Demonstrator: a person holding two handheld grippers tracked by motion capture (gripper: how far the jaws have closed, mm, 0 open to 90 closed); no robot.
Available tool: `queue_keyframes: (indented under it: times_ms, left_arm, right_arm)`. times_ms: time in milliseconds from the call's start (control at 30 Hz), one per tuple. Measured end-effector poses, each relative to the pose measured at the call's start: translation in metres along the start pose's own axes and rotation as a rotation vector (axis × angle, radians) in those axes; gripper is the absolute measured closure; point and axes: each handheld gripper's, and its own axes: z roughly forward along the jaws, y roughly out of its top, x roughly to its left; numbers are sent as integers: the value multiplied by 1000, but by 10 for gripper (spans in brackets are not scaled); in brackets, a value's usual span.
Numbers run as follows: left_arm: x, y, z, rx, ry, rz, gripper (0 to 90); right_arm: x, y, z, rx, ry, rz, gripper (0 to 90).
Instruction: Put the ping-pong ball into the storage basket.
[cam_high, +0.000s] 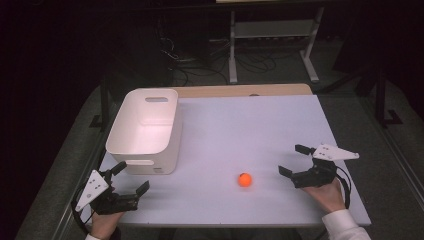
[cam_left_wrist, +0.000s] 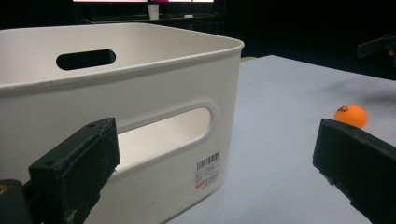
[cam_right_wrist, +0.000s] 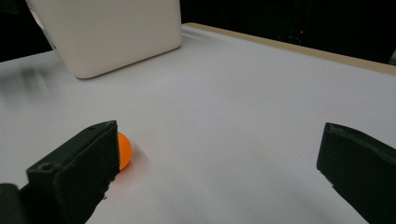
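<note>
A small orange ball (cam_high: 245, 179) lies on the white table (cam_high: 250, 125), towards the near right. A white plastic bin (cam_high: 145, 130) with handle slots stands empty at the left. My left gripper (cam_high: 132, 176) is held open at the near left corner, just in front of the bin. In the left gripper view the bin's wall (cam_left_wrist: 140, 93) is close ahead and the ball (cam_left_wrist: 350, 115) sits off to the right. My right gripper (cam_high: 291, 159) is open, a short way right of the ball. In the right gripper view the ball (cam_right_wrist: 123, 151) is half hidden behind one jaw.
A wooden strip (cam_high: 240, 90) runs along the table's far edge. Beyond it stand a white metal frame (cam_high: 272, 35) and loose cables (cam_high: 200, 62) on the dark floor. Bare table surface lies between the bin and the right edge.
</note>
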Motion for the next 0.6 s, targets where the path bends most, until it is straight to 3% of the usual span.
queue_keyframes:
  times_ms: [233,500,600]
  left_arm:
    - [-1,0,1,-4,3,-6,2]
    - [-2,0,1,5,7,-7,2]
    - [-1,0,0,10,8,-11,2]
  right_arm:
    - [1,2,0,-1,-3,-6,0]
    - [7,9,3,37,13,6,0]
    - [12,16,4,70,3,-27,0]
